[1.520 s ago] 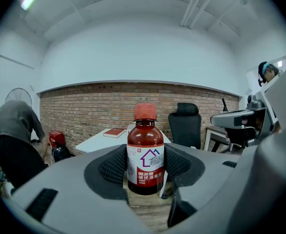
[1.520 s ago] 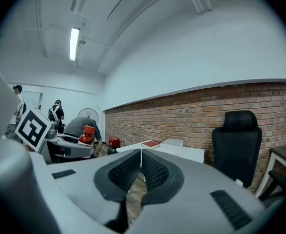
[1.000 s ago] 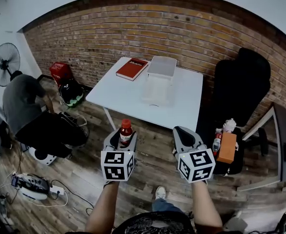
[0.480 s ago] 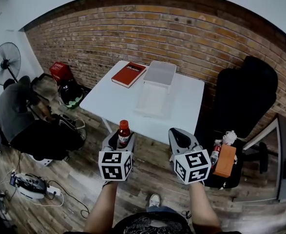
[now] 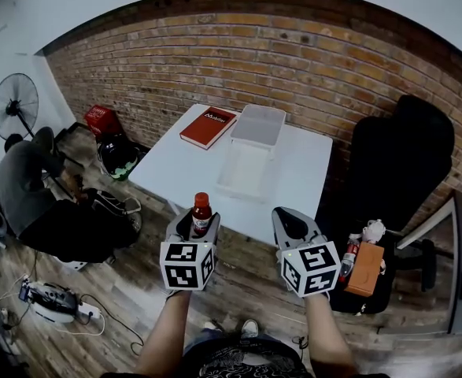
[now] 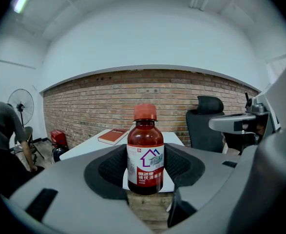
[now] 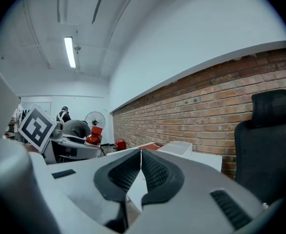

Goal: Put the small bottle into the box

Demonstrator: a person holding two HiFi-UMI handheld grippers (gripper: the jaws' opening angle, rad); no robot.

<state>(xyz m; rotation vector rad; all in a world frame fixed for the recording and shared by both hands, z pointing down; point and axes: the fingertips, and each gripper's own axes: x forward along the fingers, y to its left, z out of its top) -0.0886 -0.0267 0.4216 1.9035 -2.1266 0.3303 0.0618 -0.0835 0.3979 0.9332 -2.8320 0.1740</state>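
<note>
Brown glass, red cap: the small bottle (image 5: 202, 213) is pinched low on its body by the left gripper (image 5: 197, 225), jaws closed against both sides. It is held upright, long axis vertical, cap up, label turned back twd the gripper's camera. The right gripper (image 5: 293, 225) is held level beside it, pads pressed together w/ nothing between.

Both grippers are held over wood floor (image 5: 246, 270), short of the near edge of the white table (image 5: 301, 172). The clear box (image 5: 224, 181) is set mid-table, open side up, long axis running away from the person, well apart from the bottle. A frosted lid-like piece (image 5: 257, 124) is seen just behind it and a red book (image 5: 208, 126) beside that.

Bare tabletop is left betw. box and near edge, and to the box's right. A black chair (image 5: 396, 172) is placed off the table's right edge; a seated person (image 5: 26, 183) and a fan (image 5: 14, 105) are seen far left.
</note>
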